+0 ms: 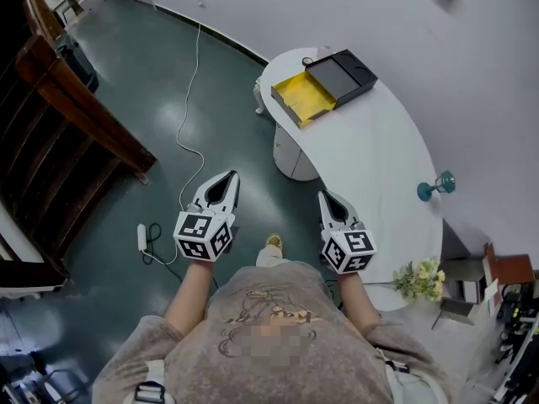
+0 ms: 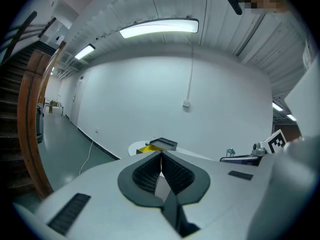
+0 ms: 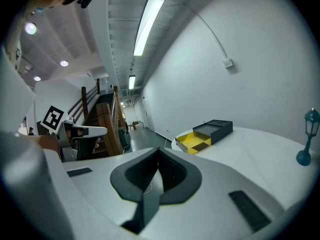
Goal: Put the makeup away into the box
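both grippers are held out level in front of the person, side by side and well short of the table (image 1: 370, 167), which fits a walk-up and not a reach: nothing is within their range yet. the left gripper (image 1: 227, 177) has its jaws pressed fully together with nothing between them, and its own view shows the two ribbed pads (image 2: 150, 173) meeting along a thin seam. the right gripper (image 1: 325, 197) is the same, closed tight and empty, its tip aimed roughly toward the far end of the table.

the box (image 1: 305, 99) sits at that far end, near the rounded edge. it lies open, probably so things can be dropped straight in: a shallow tray with a bright yellow lining, and a flat black part, likely the lid or a second tray, touching it on the wall side. the yellow tray looks empty from here, apart from a darker patch that shows in the right gripper view.

no makeup can be picked out for sure. a small dark thing (image 1: 308, 61) lies on the table just beside the box, too small to name. a teal ornament (image 1: 436, 185) stands further along the table, well apart from the box.
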